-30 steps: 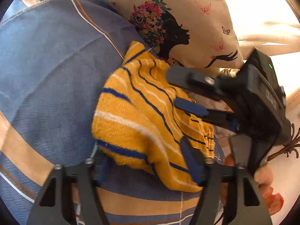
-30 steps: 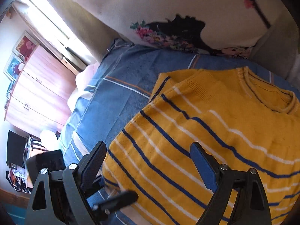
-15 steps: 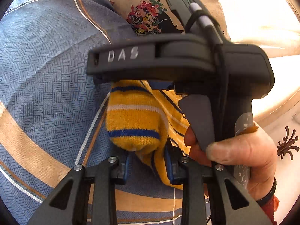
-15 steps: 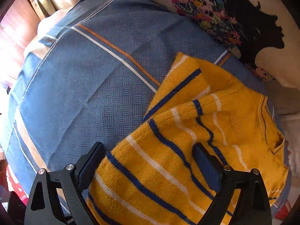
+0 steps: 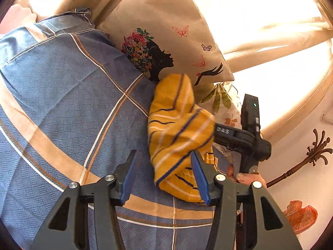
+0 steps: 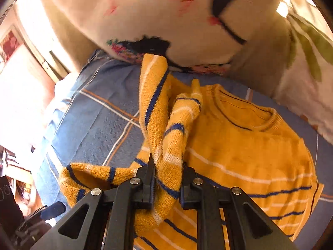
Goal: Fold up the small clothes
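A yellow sweater with blue and white stripes lies on the blue checked bedspread. Its collar points toward the pillows. My right gripper is closing, and its pads pinch a bunched fold of the sweater that rises in a twisted loop above them. In the left wrist view that lifted fold hangs in front of the right gripper's black body, held by a hand. My left gripper is opening. The fold's lower end hangs between its blue pads, which do not press on it.
A beige pillow printed with a black silhouette and flowers leans at the head of the bed. A leaf-print cushion sits beside it. The bedspread stretches bare to the left. A white wall with a brown decal is at the right.
My right gripper has shut on a fold of the sweater and raised it, moving off to the right. My left gripper has let go of the fabric, widened and drawn back upward.
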Demonstrator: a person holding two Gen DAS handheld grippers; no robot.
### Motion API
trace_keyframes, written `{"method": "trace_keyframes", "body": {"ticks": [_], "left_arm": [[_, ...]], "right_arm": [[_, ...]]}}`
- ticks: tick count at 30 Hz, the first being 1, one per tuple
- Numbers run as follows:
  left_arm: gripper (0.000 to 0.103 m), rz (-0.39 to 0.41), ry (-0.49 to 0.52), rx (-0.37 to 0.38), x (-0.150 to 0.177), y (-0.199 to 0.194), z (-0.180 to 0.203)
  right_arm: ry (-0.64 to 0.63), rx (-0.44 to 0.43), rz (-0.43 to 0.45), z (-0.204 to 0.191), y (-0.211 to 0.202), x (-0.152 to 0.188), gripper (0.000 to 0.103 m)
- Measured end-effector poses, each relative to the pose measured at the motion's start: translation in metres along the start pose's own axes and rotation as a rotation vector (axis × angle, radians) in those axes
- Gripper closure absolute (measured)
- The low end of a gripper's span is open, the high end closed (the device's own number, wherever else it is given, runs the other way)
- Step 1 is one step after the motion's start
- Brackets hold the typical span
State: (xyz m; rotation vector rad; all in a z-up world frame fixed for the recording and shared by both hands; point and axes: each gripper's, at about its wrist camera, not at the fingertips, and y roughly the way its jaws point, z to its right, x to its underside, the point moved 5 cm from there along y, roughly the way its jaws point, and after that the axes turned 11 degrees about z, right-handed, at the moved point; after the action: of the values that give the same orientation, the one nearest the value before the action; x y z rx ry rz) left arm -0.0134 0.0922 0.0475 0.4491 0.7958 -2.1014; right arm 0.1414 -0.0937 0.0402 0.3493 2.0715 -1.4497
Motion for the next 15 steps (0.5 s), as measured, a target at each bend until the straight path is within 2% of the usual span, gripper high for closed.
{"method": "trace_keyframes", "body": {"ticks": [4,6,10,13,15], "left_arm": [[0.054,-0.047,0.011,-0.028,0.013,0.012,0.002],[0.054,-0.085,0.012,-0.035,0.018,0.024,0.011],[0.054,-0.155,0.025,-0.049,0.042,0.044,0.020],[0.054,-0.181,0.045,-0.059,0.054,0.055,0.027],[0.054,-0.186,0.049,-0.069,0.058,0.060,0.031]], "right_arm": [[0.171,-0.005,0.091,0.075,-0.043,0.021,0.086],[0.248,0.024,0.118,0.116,-0.058,0.037,0.089],[0.338,0.176,0.136,0.192,-0.083,0.081,0.091],[0.400,0.159,0.173,0.219,-0.112,0.103,0.089],[0.400,0.091,0.216,0.213,-0.129,0.103,0.062]]}}
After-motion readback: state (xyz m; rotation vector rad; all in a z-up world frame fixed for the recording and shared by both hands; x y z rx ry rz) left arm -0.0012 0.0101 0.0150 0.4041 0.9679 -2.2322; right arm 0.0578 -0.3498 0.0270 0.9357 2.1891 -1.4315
